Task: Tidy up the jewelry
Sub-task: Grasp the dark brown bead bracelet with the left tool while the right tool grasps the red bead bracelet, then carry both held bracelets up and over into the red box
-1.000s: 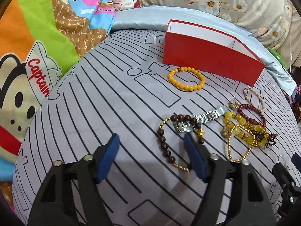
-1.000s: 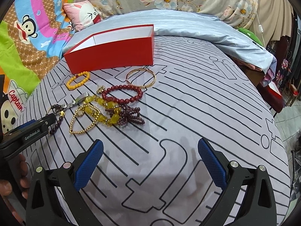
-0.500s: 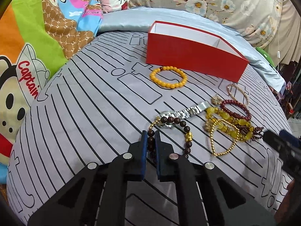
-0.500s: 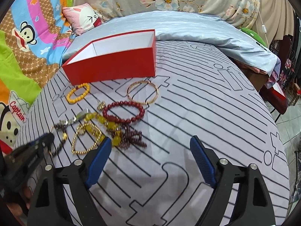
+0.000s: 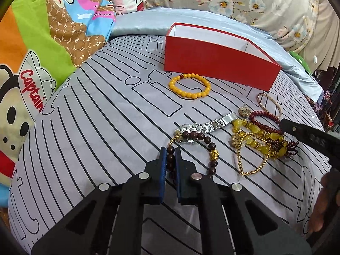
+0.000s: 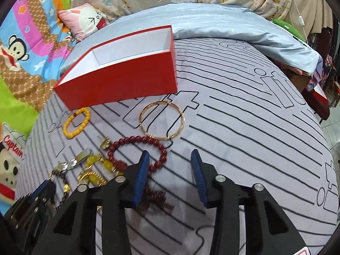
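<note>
On the grey lined bedspread [image 5: 95, 127] lies a pile of jewelry. My left gripper [image 5: 169, 151] is shut on the near side of a dark brown bead bracelet [image 5: 192, 135], which rests partly on a silver watch [image 5: 209, 125]. My right gripper [image 6: 170, 155] hovers over the pile with its jaws closing. The right edge of a dark red bead bracelet [image 6: 136, 140] lies between them, and the pads are not pressing on it. A gold bangle [image 6: 162, 121] sits just beyond. An open red box [image 6: 127, 78] stands at the back, with a yellow bead bracelet [image 5: 190, 85] in front of it.
Yellow crystal beads [image 5: 255, 136], a gold bead chain [image 5: 252, 156] and a maroon beaded tassel [image 5: 292, 147] lie tangled right of the watch. A small gold earring [image 6: 105, 143] lies near the red bracelet. A cartoon blanket [image 5: 31, 63] and pillows border the left and back.
My left gripper went from open to shut on the brown bead bracelet. My right gripper moved forward over the pile and its jaws narrowed.
</note>
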Tool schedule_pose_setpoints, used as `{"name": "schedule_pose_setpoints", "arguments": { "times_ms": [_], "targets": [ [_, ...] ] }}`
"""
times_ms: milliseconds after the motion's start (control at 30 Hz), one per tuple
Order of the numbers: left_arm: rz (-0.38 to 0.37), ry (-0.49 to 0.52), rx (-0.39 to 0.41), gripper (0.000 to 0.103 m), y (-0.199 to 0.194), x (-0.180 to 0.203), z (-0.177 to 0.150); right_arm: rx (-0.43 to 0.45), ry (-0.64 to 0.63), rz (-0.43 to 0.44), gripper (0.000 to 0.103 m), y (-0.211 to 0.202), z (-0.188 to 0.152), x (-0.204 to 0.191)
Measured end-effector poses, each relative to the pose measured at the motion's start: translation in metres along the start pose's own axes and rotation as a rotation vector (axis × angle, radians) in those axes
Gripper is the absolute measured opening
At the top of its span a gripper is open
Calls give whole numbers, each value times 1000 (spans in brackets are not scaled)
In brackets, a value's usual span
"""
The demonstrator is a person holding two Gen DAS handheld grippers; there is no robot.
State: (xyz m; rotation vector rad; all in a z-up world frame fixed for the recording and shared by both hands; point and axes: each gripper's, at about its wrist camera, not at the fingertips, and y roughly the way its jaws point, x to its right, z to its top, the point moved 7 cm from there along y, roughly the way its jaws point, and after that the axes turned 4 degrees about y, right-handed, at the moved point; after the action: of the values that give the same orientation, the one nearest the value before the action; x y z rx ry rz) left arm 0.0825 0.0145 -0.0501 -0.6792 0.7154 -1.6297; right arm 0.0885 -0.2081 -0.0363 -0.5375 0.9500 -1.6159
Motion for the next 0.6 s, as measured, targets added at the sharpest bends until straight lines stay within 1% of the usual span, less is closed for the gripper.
{"name": "schedule_pose_setpoints", "arguments": {
  "times_ms": [33,100,133,167,233,300,467,600],
  "targets": [
    [1,1,0,8,0,0,-1,-8,1,4,31,3,1,0],
    [1,1,0,8,0,0,-1,-6,-4,2,27,6,0,-2],
    [2,2,0,8,0,0,-1,-3,-14,-1,23,6,0,-4],
    [3,2,-1,8,0,0,-1,0,-30,-6,21,7,-1,-6],
    [5,4,-1,8,0,-1,-1,4,-46,-13,11,6,-3,-7],
    [5,4,-1,8,0,0,-1,8,-58,-13,8,5,-5,-8],
    [6,5,-1,8,0,0,-1,3,-53,1,7,0,-8,-4],
    [23,10,-1,8,-2,2,-1,30,-44,23,7,-20,-6,-1]
  ]
}}
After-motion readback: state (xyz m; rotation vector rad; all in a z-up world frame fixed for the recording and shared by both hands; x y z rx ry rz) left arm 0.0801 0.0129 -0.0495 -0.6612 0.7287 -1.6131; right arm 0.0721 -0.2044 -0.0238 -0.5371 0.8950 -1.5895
